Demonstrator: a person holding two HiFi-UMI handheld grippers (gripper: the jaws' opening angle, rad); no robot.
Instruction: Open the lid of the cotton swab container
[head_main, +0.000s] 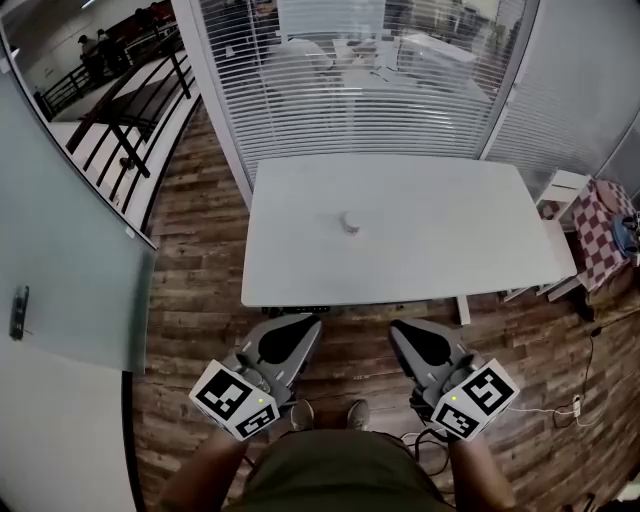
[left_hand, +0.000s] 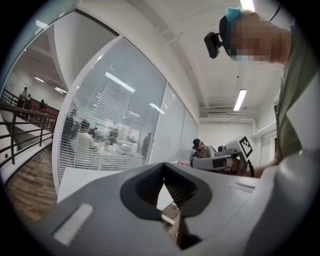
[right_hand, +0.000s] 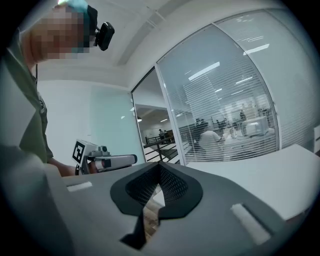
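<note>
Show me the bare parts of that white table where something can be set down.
The white rectangular table is bare almost all over: the wide stretch right of the small pale cotton swab container, the strip left of it, and the near edge before the shut left gripper and right gripper. Only the container's spot is taken.

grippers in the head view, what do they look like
The left gripper and right gripper are grey wedge-shaped bodies tapering to the jaws, with black textured pads; each carries a white cube with black square markers. The person wears olive-green clothing.
</note>
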